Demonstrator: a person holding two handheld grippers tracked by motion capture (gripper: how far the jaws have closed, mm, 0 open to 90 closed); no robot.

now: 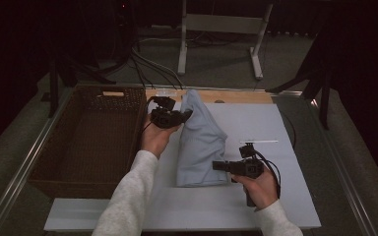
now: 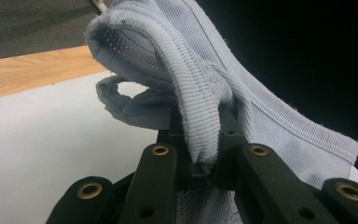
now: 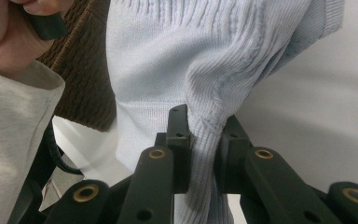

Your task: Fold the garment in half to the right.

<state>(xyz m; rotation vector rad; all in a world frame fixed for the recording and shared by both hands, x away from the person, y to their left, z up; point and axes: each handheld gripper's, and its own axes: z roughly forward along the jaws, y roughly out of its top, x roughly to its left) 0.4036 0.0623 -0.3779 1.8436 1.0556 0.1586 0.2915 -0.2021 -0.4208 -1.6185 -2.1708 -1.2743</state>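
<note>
Both grippers (left gripper (image 1: 186, 114), right gripper (image 1: 217, 165)) pinch blue garment (image 1: 201, 142) edges.

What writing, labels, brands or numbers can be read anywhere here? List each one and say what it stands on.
None: no readable text in any view.
The pale label on the wicker basket's far rim is too small and blurred to read.
The light blue knit garment, the white board and both grippers, left and right, show no print.

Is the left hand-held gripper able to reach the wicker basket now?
Probably yes: the left hand-held gripper is beside the basket, nothing between, but it is shut on the blue garment.
</note>
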